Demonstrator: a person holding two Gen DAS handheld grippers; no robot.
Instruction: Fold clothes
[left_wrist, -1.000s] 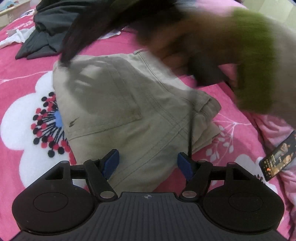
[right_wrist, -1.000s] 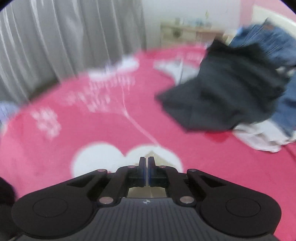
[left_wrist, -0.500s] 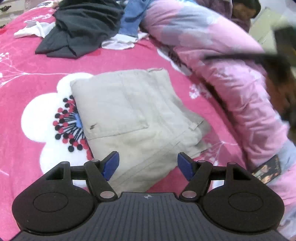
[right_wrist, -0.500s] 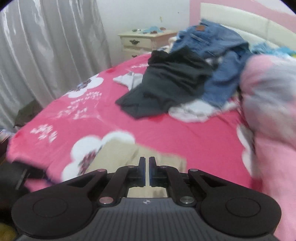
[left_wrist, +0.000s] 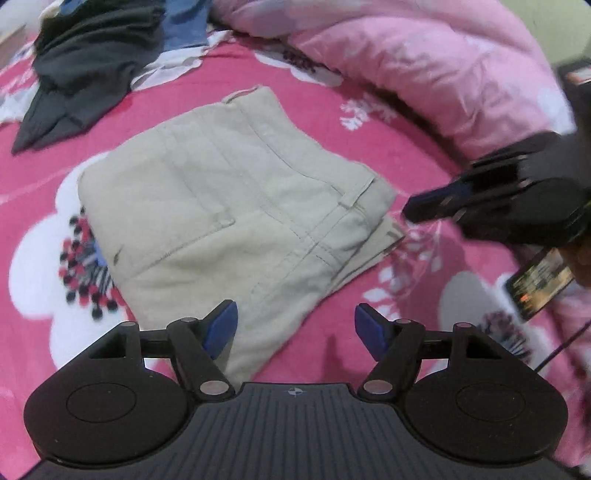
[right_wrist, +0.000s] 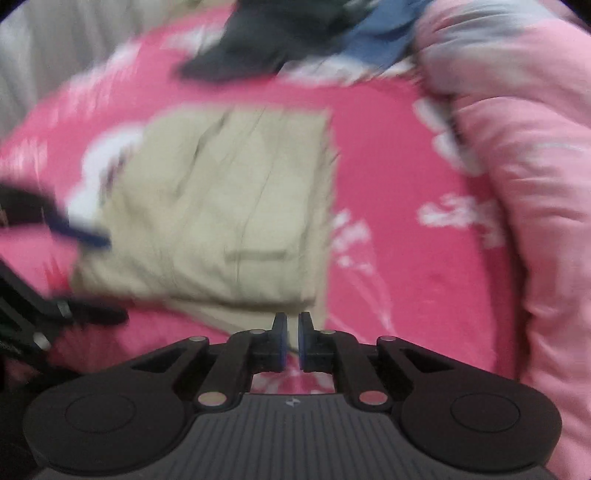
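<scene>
- Where the left wrist view looks down, the folded beige trousers (left_wrist: 236, 206) lie flat on the pink bedsheet (left_wrist: 325, 110), filling the middle of the frame, back pocket and belt loop facing up.
- Left gripper (left_wrist: 295, 326): jaws spread wide, blue pads far apart, nothing between them. It hovers at 6 o'clock of the trousers, with the left pad over the near hem and the right pad over bare sheet.
- Right gripper (left_wrist: 424, 206) shows in the left wrist view at 3 o'clock of the trousers, its blue tips pointing at the layered waistband corner, just beside it; contact cannot be told.
- Right wrist view is motion-blurred. Right gripper (right_wrist: 291, 341) has its jaws nearly together, only a thin slit between the pads, and no cloth is seen in it.
- In that view the trousers (right_wrist: 229, 199) sit at 12 o'clock of the fingers, the near edge just ahead of the tips.
- Left gripper's blue tip (right_wrist: 86, 234) enters the right wrist view at 9 o'clock, over the trousers' left edge.
- Dark grey garment (left_wrist: 85, 70) and blue denim (left_wrist: 184, 29) are heaped at 11 o'clock, well apart from the trousers.
- Pink quilt (left_wrist: 443, 62) is bunched from 12 to 2 o'clock.
- Phone (left_wrist: 539, 284) with a lit screen lies at 4 o'clock on the sheet.
</scene>
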